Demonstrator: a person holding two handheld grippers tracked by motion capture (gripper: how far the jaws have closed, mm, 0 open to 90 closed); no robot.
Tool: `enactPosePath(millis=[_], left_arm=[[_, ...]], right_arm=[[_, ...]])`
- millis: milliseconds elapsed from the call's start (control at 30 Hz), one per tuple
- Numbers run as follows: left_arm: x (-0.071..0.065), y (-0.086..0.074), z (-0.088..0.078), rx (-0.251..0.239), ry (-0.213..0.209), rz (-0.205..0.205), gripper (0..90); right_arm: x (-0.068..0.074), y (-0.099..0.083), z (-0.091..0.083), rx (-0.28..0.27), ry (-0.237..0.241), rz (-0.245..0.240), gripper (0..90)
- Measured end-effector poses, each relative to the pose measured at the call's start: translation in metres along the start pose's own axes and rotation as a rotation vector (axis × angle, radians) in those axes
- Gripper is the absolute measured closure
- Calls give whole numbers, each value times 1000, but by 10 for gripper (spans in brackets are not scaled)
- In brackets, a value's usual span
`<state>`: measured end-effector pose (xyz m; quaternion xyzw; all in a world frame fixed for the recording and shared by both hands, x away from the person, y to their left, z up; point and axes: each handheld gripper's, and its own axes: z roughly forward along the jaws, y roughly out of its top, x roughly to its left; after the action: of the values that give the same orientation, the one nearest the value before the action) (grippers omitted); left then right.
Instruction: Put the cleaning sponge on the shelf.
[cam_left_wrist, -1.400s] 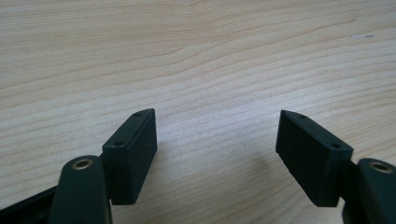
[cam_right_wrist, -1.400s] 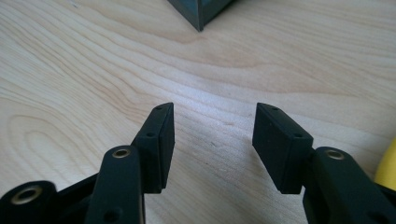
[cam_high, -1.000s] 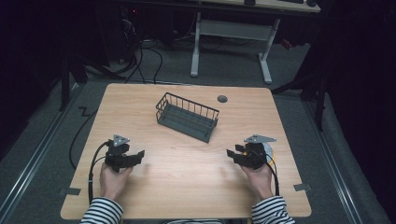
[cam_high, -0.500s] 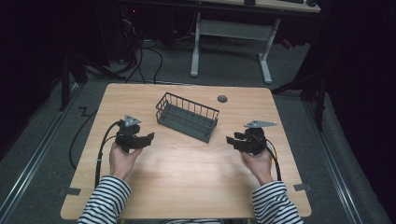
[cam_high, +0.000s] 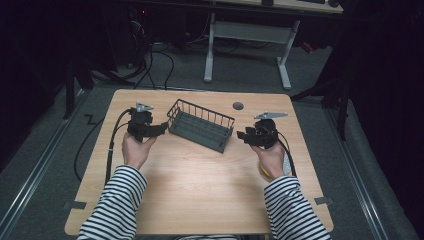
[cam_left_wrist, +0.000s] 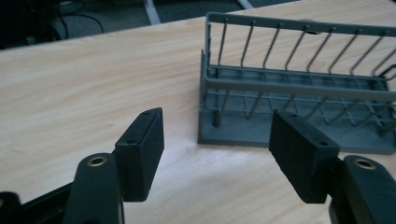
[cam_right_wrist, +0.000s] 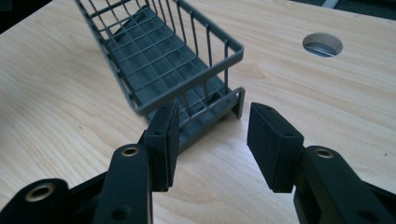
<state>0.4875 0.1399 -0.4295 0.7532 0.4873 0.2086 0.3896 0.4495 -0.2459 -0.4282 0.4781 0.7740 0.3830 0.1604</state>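
On the light wooden table (cam_high: 200, 190) sits a dark grey wire basket (cam_high: 201, 125), long and narrow, angled across the far half of the top, and a gripper is parked at each short end of it; the left gripper (cam_high: 159, 129) is held in the person's left hand (cam_high: 135, 150) just beside the basket's left end, jaws pointing at it; from the left gripper view its two black pads are spread pretty wide with nothing between them, and the basket's end wall and base rail (cam_left_wrist: 289, 135) sit just past the tips, not touched as far as one can tell. Same story on the other side; the right gripper (cam_high: 243, 135) is in the right hand (cam_high: 270, 157), jaws spread apart and holding nothing; in the right gripper view the basket's near corner (cam_right_wrist: 205, 107) sits right in front of the gap, with the left pad overlapping the base edge in the picture, though whether it really touches is hard to call. Both forearms wear striped sleeves (cam_high: 115, 205), and a black cable (cam_high: 111, 150) trails from the left gripper off the table edge. Behind the basket there's a round cable hole (cam_high: 238, 106) in the tabletop; past the table is grey floor, a white desk frame (cam_high: 245, 40) and a tangle of cables (cam_high: 155, 55), and everything else is dark.
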Motion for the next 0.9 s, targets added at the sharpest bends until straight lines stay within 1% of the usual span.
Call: enactPosePath(millis=[67, 167, 233, 267, 300, 333, 367, 433, 467, 500, 600, 667, 767, 900], left_arm=[[2, 4, 6, 8, -3, -18, 360], [4, 10, 14, 11, -10, -30, 361], [4, 16, 19, 18, -8, -35, 362], [4, 19, 21, 14, -6, -36, 362], [4, 21, 21, 2, -15, -45, 373], [6, 22, 22, -5, -31, -65, 382], [6, 25, 24, 10, -32, -68, 384], [6, 30, 29, 22, -20, -60, 385], [7, 31, 30, 12, -21, -68, 388], [8, 33, 32, 3, -31, -89, 398], [8, 36, 39, 24, -9, -87, 401], [7, 38, 44, 33, 1, -75, 408], [6, 37, 50, 36, -4, -86, 433], [7, 33, 58, 69, -2, -83, 472]], right_arm=[[0, 6, 3, 5, -15, -18, 537], [-2, 14, 7, 18, -36, -24, 533], [-3, 20, 10, 18, -48, -21, 533], [-3, 23, 11, 17, -54, -25, 532], [-3, 27, 12, 14, -59, -24, 532], [-4, 29, 13, 8, -60, -23, 532], [-4, 32, 14, 8, -64, -21, 531], [-5, 37, 18, 14, -74, -25, 531], [-5, 39, 21, 19, -78, -28, 531], [-5, 40, 23, 22, -81, -23, 530], [-5, 45, 30, 30, -88, -15, 528], [-6, 47, 36, 40, -98, -11, 526], [-6, 49, 42, 46, -101, -10, 525], [-7, 49, 49, 60, -106, 0, 525]])
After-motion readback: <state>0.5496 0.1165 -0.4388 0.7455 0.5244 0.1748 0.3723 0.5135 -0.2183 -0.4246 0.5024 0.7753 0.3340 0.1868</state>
